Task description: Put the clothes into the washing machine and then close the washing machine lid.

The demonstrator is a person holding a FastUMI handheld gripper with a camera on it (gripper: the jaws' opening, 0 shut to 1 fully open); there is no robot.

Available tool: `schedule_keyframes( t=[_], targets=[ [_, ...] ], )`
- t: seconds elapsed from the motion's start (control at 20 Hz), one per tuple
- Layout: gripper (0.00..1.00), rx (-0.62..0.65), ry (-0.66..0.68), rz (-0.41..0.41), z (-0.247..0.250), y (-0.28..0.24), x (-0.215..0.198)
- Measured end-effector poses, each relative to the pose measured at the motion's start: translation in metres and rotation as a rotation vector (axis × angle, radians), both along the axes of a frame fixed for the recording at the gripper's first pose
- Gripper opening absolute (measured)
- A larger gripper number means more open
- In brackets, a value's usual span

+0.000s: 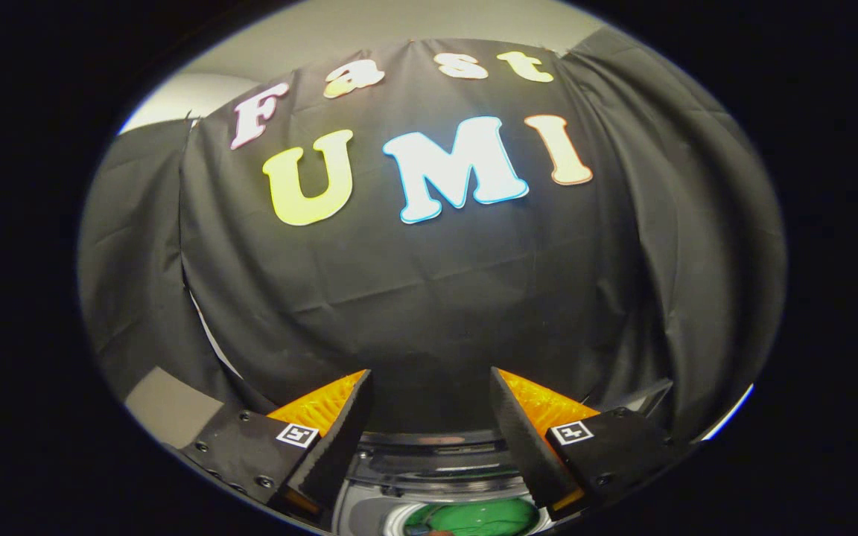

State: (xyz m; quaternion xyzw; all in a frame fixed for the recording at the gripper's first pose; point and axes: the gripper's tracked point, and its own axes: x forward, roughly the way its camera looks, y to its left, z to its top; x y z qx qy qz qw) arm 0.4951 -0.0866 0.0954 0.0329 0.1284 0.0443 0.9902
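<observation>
My claw (pixel 430 387) is spread wide, its two fingers (pixel 343 435) standing well apart with nothing between them and nothing pressed by either pad. Each finger carries a small square marker (pixel 297 434) on its base block.

Below the gap between my fingers, and nearer to me than their tips, sits the washing machine (pixel 436 465): I can see the curved rim of its top opening and a strip of grey housing under it (the lid itself I cannot make out from here). Down inside that opening, under the gap and a little toward my right finger, lies a green garment (pixel 474 517), already within the drum. A small reddish scrap sits at its near edge, too little of it showing to tell what it is.

Straight ahead beyond my fingertips hangs the black cloth wall (pixel 429 298) of the booth, creased and folded. Above it is a pale ceiling (pixel 369 33). Off beyond my left finger, a bit of grey floor or ledge (pixel 172 406) peeks out under the cloth.
</observation>
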Motion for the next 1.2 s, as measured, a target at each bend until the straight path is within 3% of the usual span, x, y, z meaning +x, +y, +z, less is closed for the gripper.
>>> schedule_keyframes(
  t=[0.1,0.55,1.2],
  targets=[
    [0.97,-0.096,0.019,0.013,-0.010,0.003,0.009],
    [1.00,-0.055,0.156,-0.043,-0.038,-0.008,0.028],
    [0.99,-0.053,0.062,-0.052,-0.036,-0.007,0.007]
  ],
)
